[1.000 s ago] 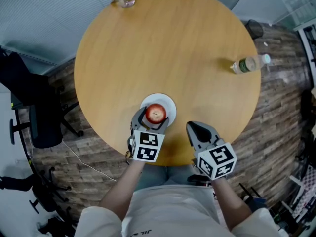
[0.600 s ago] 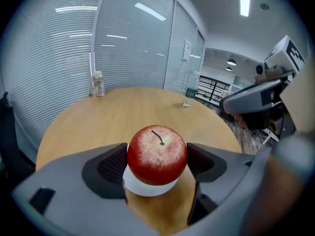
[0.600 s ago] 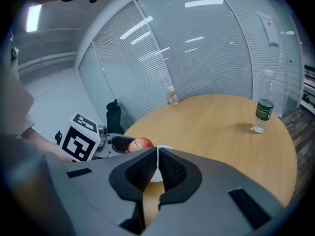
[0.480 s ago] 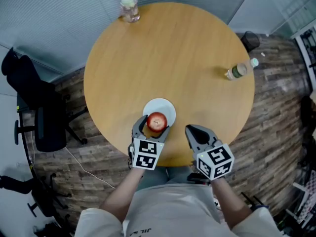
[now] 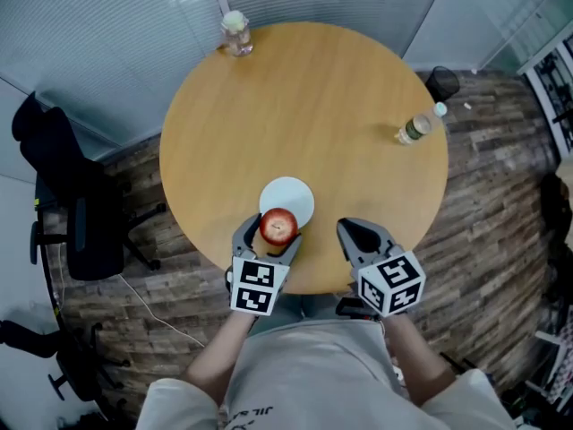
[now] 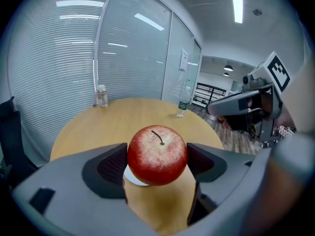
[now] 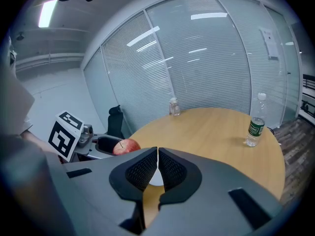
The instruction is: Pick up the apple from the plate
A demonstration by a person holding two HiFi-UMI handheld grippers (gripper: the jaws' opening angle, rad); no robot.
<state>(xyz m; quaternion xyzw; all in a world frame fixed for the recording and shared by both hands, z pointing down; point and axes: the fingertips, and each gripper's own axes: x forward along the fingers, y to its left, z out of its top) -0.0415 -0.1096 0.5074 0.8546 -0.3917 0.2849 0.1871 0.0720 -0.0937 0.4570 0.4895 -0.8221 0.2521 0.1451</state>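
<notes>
"Head view, lower centre: where was the apple (image 5: 278, 227)?"
"Gripped between the left tongs' (image 5: 271, 232) jaws, over the single plate's (image 5: 292, 193) near rim. Right tongs (image 5: 355, 234) were closed, empty. One bottle (image 5: 414, 128), one jar (image 5: 235, 32) on the desk (image 5: 313, 106)."

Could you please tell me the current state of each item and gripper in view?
apple: clamped between the left jaws, off the plate.
left gripper: shut on the apple.
right gripper: shut, empty.
plate: empty, lying flat.
water bottle: upright, capped.
small jar: upright.
</notes>
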